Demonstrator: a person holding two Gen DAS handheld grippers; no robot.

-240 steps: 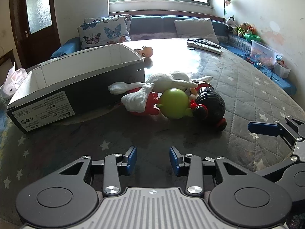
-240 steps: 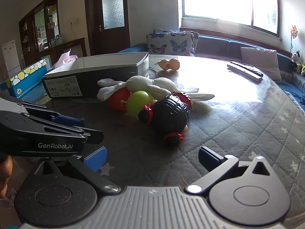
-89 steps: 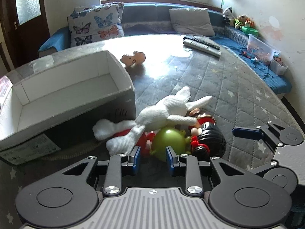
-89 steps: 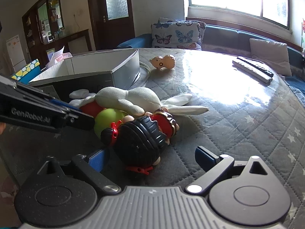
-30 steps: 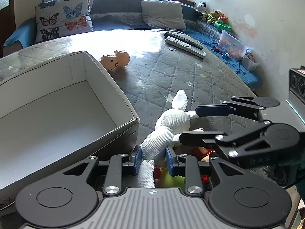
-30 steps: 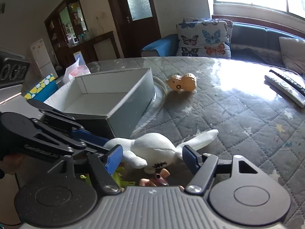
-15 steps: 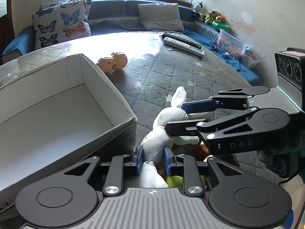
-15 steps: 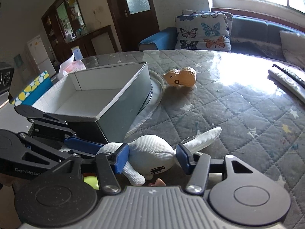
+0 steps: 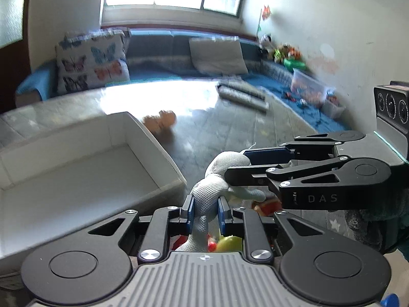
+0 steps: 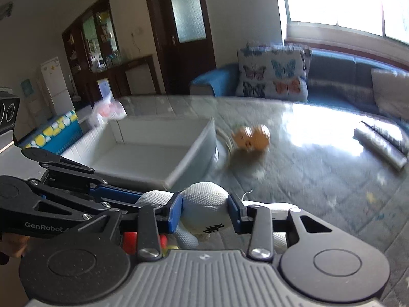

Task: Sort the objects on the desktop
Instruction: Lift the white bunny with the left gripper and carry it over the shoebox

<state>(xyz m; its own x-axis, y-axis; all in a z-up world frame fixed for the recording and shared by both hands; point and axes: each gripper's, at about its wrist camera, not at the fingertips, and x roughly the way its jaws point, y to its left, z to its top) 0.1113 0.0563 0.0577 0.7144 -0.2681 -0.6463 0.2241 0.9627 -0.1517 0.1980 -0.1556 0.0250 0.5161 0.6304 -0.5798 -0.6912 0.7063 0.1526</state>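
Note:
A white knitted plush toy hangs between both grippers, just above the quilted table. My left gripper is shut on one of its thin limbs. My right gripper is shut on its round body, and it reaches in from the right in the left wrist view. Under the plush lie a green ball and red doll parts, mostly hidden. The open white box stands to the left, with nothing inside.
An orange peanut-shaped toy lies on the table beyond the box corner. Remote controls rest at the far side. A sofa with a butterfly cushion runs behind the table. A clear bin of small toys sits on the right.
Both grippers have closed on the white plush toy and lifted it. The views have tilted upward and are blurred by motion.

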